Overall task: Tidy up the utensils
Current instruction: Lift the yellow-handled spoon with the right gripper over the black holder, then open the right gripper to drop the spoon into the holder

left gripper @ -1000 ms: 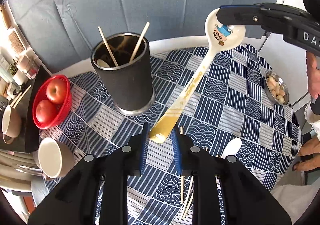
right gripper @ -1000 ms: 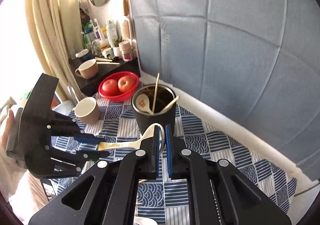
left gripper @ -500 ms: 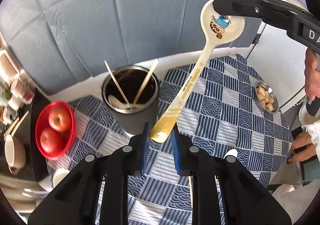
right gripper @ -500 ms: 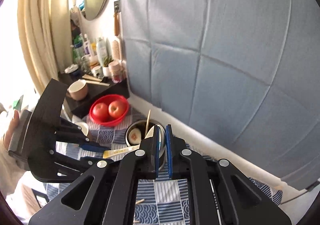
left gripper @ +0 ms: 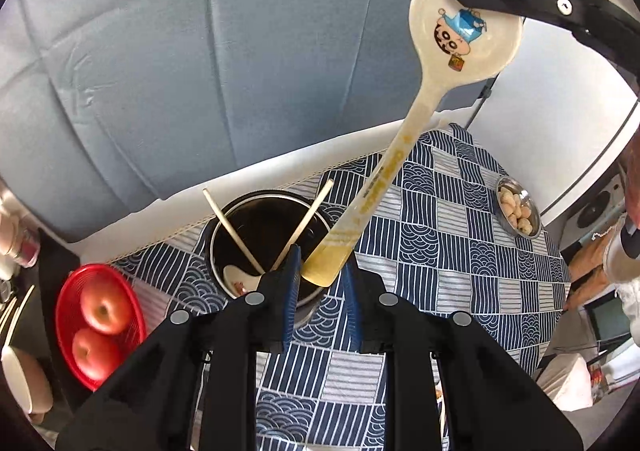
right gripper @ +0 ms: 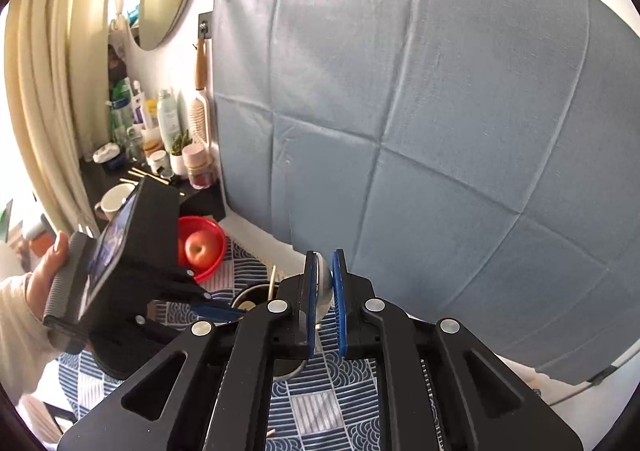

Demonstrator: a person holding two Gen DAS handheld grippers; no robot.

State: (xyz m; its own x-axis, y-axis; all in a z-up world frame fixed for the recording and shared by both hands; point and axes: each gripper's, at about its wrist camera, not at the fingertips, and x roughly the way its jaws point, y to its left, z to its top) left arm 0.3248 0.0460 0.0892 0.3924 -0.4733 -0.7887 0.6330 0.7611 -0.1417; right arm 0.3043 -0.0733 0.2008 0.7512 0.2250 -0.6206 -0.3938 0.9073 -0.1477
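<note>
A table (left gripper: 448,235) draped in a blue-and-white patterned cloth is filling the lower half of the left wrist frame. A dark utensil holder (left gripper: 264,239) is standing on it at centre, a red bowl of apples (left gripper: 96,323) is sitting at lower left, and a small metal dish (left gripper: 518,207) is resting at the right edge, well apart from both.

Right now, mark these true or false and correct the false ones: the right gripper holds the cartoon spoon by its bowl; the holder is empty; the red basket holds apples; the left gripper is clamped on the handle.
1. The right gripper holds the cartoon spoon by its bowl: true.
2. The holder is empty: false; it contains chopsticks and a small spoon.
3. The red basket holds apples: true.
4. The left gripper is clamped on the handle: false; its jaws stand open around the handle end.
</note>
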